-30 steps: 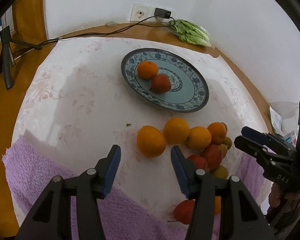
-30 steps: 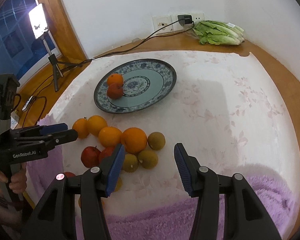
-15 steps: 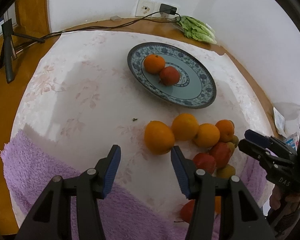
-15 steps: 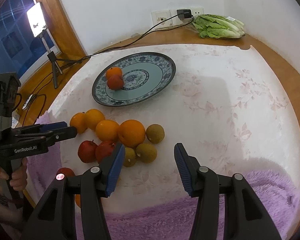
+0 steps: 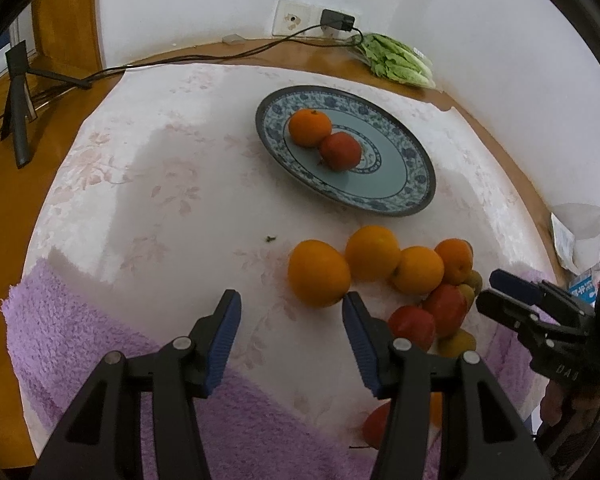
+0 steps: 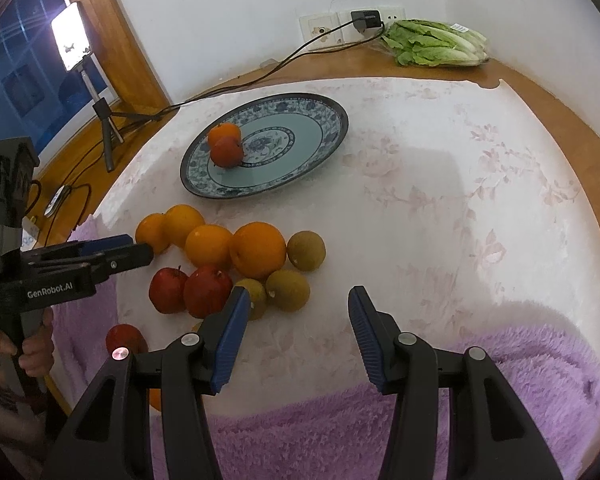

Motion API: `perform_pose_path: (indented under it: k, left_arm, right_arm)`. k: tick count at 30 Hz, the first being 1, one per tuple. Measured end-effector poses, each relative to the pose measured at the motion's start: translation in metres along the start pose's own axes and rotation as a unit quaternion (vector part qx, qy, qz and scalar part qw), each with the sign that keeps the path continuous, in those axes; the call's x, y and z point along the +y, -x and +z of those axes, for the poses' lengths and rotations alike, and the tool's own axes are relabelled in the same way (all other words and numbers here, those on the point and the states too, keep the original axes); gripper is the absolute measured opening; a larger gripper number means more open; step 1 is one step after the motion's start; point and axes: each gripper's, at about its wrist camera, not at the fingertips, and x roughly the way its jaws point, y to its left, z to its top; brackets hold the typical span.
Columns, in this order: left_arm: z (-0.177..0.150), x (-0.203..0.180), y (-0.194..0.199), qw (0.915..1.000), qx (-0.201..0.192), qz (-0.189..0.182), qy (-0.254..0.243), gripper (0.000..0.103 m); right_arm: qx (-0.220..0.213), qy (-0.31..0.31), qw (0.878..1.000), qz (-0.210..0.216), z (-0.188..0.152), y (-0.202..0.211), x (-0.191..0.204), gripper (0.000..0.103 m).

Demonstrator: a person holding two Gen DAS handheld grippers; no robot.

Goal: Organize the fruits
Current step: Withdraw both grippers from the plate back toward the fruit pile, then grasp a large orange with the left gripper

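Observation:
A blue patterned plate [image 5: 420, 200] [image 6: 332, 128] holds an orange [image 5: 310, 127] and a red apple [image 5: 340, 151]. Nearer me lies a loose pile: several oranges [image 5: 319, 273] [image 6: 257, 250], red apples [image 5: 444, 310] [image 6: 208, 291] and brownish-green fruits [image 6: 306, 251]. My left gripper [image 5: 292, 312] is open and empty, its right finger just short of the nearest orange. My right gripper [image 6: 296, 320] is open too, with bare cloth between its fingers and the pile at its left finger. Each gripper shows in the other's view: left gripper [image 6: 140, 250], right gripper [image 5: 492, 292].
A white floral cloth [image 6: 440, 200] covers the wooden table, with a purple towel [image 5: 80, 340] [image 6: 500, 380] along the near edge. Lettuce [image 5: 396, 62] [image 6: 436, 42] lies by the wall sockets, a cable runs left to a tripod light [image 6: 72, 40]. A hand [image 6: 32, 352] holds the left gripper.
Both views have shifted slightly, so the plate and the pile sit a little farther up the pictures. Neither gripper's opening looks different and no fruit has moved.

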Motion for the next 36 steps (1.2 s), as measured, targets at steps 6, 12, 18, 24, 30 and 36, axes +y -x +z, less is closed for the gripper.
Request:
perform_pose_path:
  k: [6,12,18,24,30,36]
  left_arm:
    - [0.0,0.002,0.0,0.9999,-0.003,-0.012,0.004,0.051]
    - [0.004,-0.009,-0.006,0.9998,-0.005,-0.02,-0.008,0.044]
    - [0.006,-0.015,-0.011,0.9996,-0.01,-0.02,-0.016,0.035]
    - [0.007,-0.014,-0.012,0.9995,-0.014,-0.024,-0.013,0.035]
    - [0.007,-0.014,-0.012,0.9995,-0.017,-0.023,-0.015,0.035]
    - [0.007,-0.01,-0.011,0.9996,-0.018,-0.023,-0.006,0.034]
  right_arm:
    - [0.002,-0.001,1.0,0.003,-0.003,-0.003,-0.001,0.052]
    - [-0.001,-0.001,1.0,0.005,-0.004,-0.002,-0.002,0.052]
    - [-0.006,0.003,1.0,0.014,-0.004,-0.003,0.001,0.051]
    - [-0.012,0.008,1.0,0.022,-0.002,-0.003,0.004,0.038]
    - [-0.011,0.008,1.0,0.025,-0.002,-0.002,0.004,0.033]
    - [-0.012,0.008,1.0,0.028,0.001,-0.004,0.004,0.033]
